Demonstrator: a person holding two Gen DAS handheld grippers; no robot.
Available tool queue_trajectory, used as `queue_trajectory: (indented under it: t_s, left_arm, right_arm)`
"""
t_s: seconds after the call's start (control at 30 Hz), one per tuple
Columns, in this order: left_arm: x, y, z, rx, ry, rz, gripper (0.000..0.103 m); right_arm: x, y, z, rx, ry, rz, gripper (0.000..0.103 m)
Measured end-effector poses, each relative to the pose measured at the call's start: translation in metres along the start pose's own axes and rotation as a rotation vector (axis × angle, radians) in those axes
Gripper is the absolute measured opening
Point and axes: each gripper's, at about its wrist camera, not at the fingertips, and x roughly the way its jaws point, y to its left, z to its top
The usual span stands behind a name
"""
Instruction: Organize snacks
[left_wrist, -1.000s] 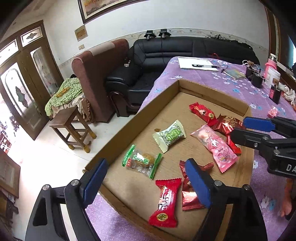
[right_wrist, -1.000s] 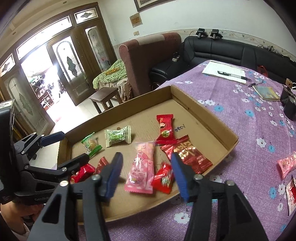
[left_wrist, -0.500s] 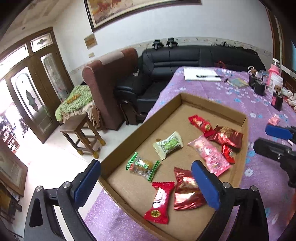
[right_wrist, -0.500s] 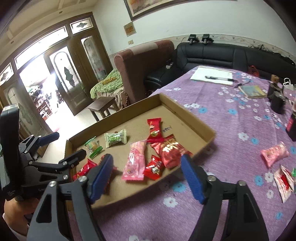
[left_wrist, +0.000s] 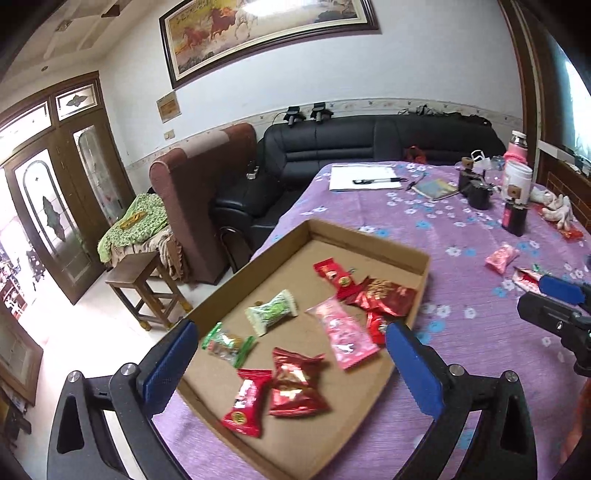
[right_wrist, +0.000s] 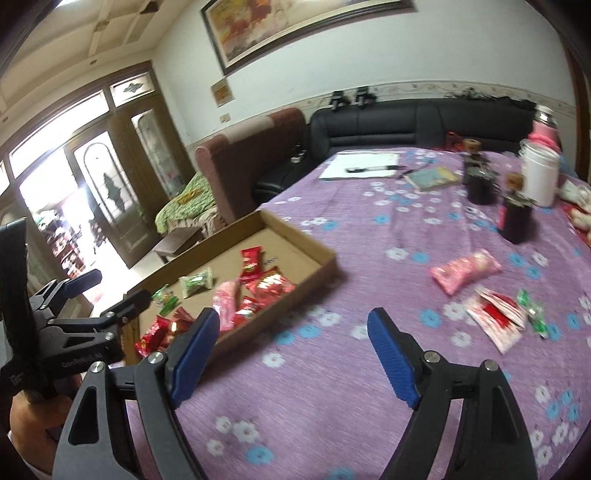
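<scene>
With both the left gripper (left_wrist: 284, 363) and the right gripper (right_wrist: 295, 360) spread wide and empty, the shallow brown cardboard tray (left_wrist: 373, 236) holds eight wrapped snacks, while a pink packet (right_wrist: 465, 271), a red-and-white sachet (right_wrist: 495, 319) and a green candy (right_wrist: 532, 310) remain on the purple floral tablecloth (right_wrist: 332, 406), so judged mostly done.

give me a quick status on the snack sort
Left gripper open, empty, over cardboard tray. Right gripper open, empty, over purple cloth. Pink snack, red-white packet outside tray. Path to them clear.
</scene>
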Motion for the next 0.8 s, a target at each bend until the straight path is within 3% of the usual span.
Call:
queue_trajectory:
  t_s: [0.5, 0.8]
  left_arm:
    - [-0.043, -0.054, 0.004, 0.059, -0.057, -0.046, 0.102]
    - [-0.072, -0.076, 0.006, 0.080, -0.100, -0.100, 0.102]
  right_arm:
    - [-0.038, -0.057, -0.049, 0.109, -0.009, -0.076, 0.082]
    - [-0.066, -0.094, -0.073, 0.222, -0.107, -0.094, 0.082]
